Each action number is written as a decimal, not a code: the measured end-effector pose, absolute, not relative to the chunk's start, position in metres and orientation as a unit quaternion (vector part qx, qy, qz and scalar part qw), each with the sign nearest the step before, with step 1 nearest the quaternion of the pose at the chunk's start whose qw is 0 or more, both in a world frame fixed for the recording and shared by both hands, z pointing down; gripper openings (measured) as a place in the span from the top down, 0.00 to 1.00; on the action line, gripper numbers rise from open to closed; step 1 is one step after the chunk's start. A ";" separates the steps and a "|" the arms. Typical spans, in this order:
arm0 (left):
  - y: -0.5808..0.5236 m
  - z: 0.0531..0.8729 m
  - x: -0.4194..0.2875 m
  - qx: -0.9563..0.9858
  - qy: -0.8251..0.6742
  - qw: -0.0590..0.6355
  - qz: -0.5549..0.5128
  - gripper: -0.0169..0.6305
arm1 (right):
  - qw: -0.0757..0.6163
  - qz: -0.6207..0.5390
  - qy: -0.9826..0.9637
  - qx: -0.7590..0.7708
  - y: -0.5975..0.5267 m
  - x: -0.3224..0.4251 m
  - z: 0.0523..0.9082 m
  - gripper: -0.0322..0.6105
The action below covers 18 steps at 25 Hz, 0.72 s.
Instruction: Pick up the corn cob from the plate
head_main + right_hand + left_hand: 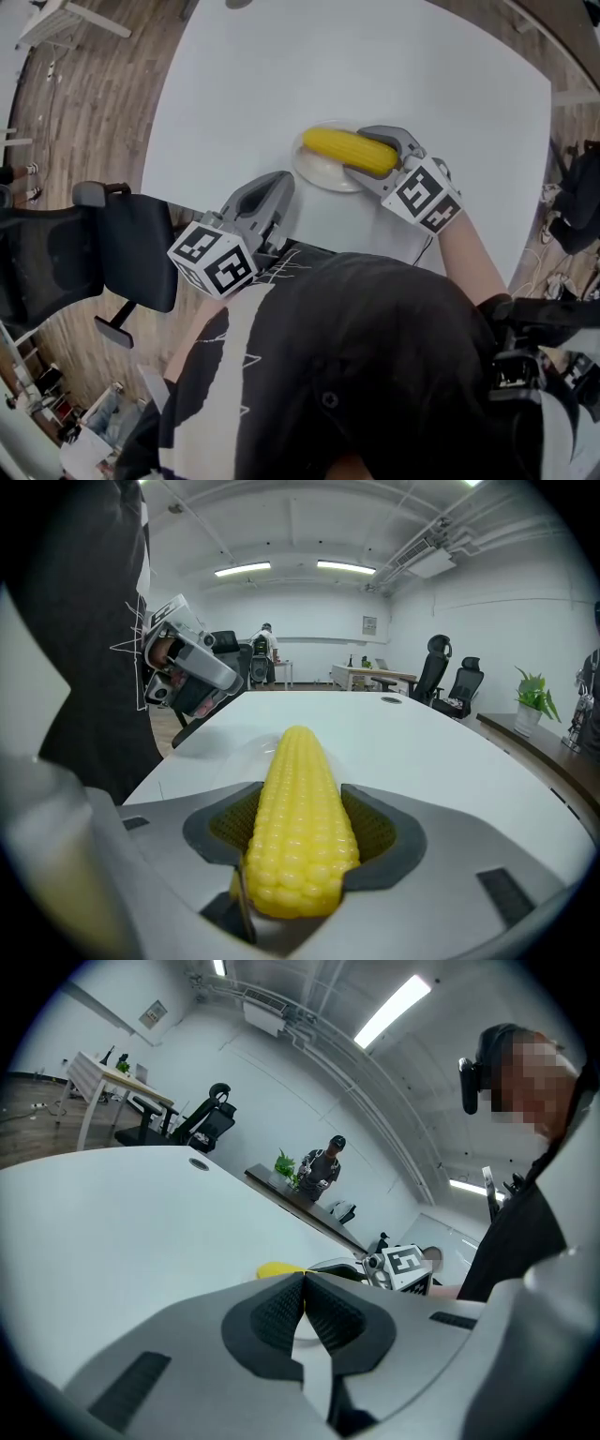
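The yellow corn cob (349, 149) lies lengthwise between the jaws of my right gripper (375, 155), which is shut on its thick end over the white plate (319, 171). In the right gripper view the corn cob (300, 822) fills the gap between both dark pads, its tip pointing away; whether it still touches the plate I cannot tell. My left gripper (277, 192) rests near the table's front edge, left of the plate, shut with nothing held. Its closed pads (302, 1314) meet in the left gripper view, with the corn's tip (277, 1269) just beyond.
A large white table (394, 66) holds the plate. A black office chair (84, 253) stands at the left by the table edge. Wooden floor (84, 112) surrounds the table. More chairs and a person (323, 1166) stand far off in the room.
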<state>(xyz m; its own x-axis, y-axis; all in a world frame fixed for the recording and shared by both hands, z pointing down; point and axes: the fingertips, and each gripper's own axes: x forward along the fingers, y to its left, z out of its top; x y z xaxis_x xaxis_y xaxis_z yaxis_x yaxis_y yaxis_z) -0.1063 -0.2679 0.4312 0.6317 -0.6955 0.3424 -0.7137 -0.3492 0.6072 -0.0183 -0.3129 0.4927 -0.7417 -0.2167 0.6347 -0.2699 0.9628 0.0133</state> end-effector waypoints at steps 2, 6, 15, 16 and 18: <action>-0.268 0.426 -0.105 0.822 -0.431 0.373 0.011 0.95 | 0.335 0.042 -0.932 0.132 -0.314 -0.018 0.492 0.54; -0.270 0.412 -0.108 0.823 -0.449 0.349 0.003 0.95 | 0.330 0.062 -0.932 0.135 -0.318 -0.015 0.487 0.55; -0.253 0.406 -0.109 0.822 -0.459 0.336 -0.001 0.95 | 0.330 0.053 -0.931 0.148 -0.311 -0.011 0.486 0.55; -0.253 0.407 -0.109 0.821 -0.461 0.336 -0.003 0.95 | 0.331 0.050 -0.931 0.148 -0.311 -0.010 0.486 0.55; -0.252 0.409 -0.108 0.818 -0.465 0.338 -0.005 0.95 | 0.335 0.041 -0.930 0.146 -0.309 -0.008 0.487 0.55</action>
<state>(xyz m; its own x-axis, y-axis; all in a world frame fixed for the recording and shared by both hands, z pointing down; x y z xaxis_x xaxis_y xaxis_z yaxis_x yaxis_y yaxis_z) -0.1081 -0.2520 0.4087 0.5671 -0.7647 0.3060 -0.7581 -0.3392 0.5571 -0.0078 -0.3092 0.4867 -0.7326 -0.2442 0.6353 -0.2987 0.9541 0.0222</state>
